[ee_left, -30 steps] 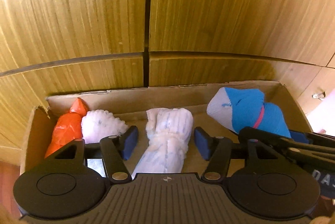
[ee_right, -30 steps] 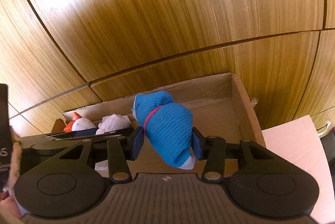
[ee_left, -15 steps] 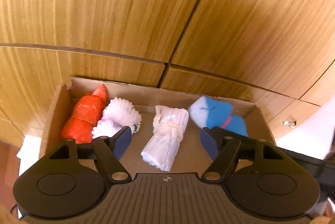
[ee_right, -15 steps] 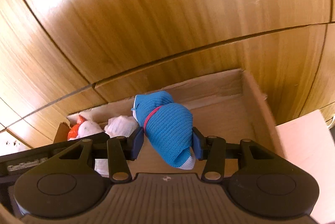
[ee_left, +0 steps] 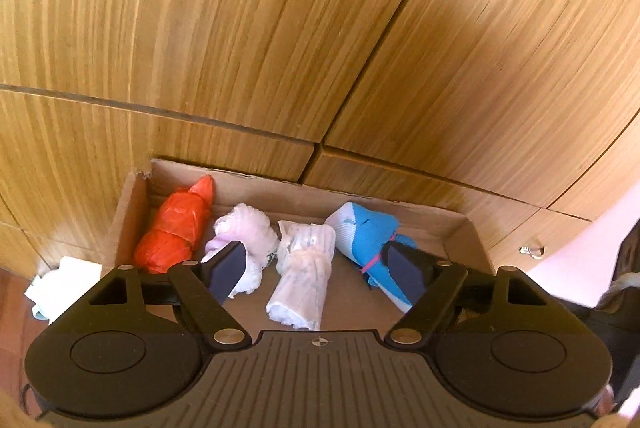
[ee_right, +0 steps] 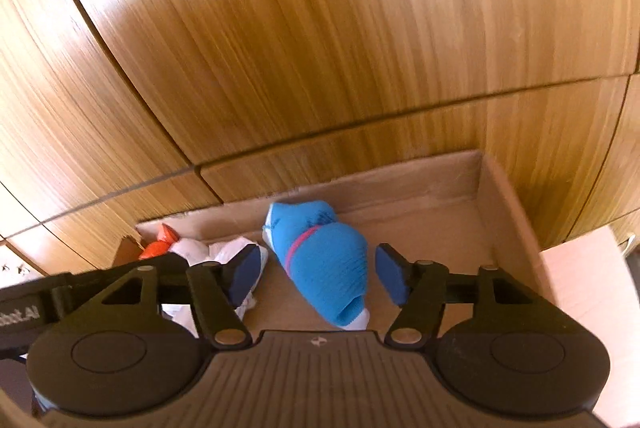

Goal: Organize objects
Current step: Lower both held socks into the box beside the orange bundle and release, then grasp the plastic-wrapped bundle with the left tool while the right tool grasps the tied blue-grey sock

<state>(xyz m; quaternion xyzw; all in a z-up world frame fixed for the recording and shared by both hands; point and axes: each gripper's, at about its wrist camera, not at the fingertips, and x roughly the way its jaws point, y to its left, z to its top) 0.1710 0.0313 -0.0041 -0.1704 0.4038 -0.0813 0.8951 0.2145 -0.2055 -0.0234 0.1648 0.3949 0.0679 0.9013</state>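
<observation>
Both grippers tilt down toward cardboard box (ee_left: 460,224) set against wooden cabinet (ee_left: 280,28). Left gripper (ee_left: 320,270) above box, jaws opening, nothing pressed; white sock roll (ee_left: 304,280) lies below gap. Right gripper (ee_right: 316,274) opening, pads clear of blue sock roll (ee_right: 324,260) resting on box floor. Orange roll (ee_left: 176,228) at box's left end, frilly white roll (ee_left: 248,240) beside it

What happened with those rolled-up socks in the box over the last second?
The right gripper let go of the blue rolled sock; its jaws are opening and clear of it. The left gripper drew up and back from the white rolled sock, jaws opening. All four rolls stayed in the cardboard box.
</observation>
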